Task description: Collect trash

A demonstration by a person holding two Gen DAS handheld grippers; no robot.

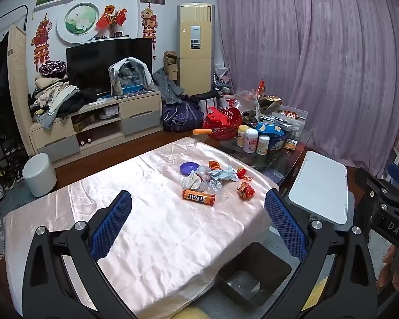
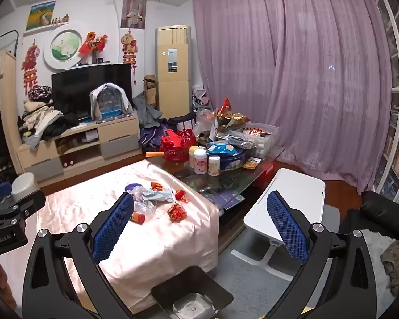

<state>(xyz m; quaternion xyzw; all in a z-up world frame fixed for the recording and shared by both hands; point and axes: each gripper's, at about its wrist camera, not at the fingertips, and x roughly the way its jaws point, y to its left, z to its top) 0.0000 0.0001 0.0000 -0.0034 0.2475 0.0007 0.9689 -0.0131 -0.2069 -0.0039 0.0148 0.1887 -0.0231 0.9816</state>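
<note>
A pile of trash lies on the pale satin cloth (image 1: 151,228) of the table: an orange M&M's tube (image 1: 198,198), crumpled paper (image 1: 191,180), a silver wrapper (image 1: 223,173), a purple lid (image 1: 189,167), clear plastic (image 1: 212,186) and red-gold wrappers (image 1: 246,191). A black bin (image 1: 254,273) stands on the floor below the table's near corner; it also shows in the right wrist view (image 2: 191,295). My left gripper (image 1: 198,202) is open and empty, short of the pile. My right gripper (image 2: 199,204) is open and empty, nearer the table corner; the tube (image 2: 137,217) and a red wrapper (image 2: 177,212) show there.
A glass coffee table (image 2: 263,164) crowded with jars, a blue tin and snack bags stands behind. A white folding side table (image 2: 292,204) is at the right. A white round bin (image 1: 40,174) stands on the floor at left. TV stand and curtain lie beyond.
</note>
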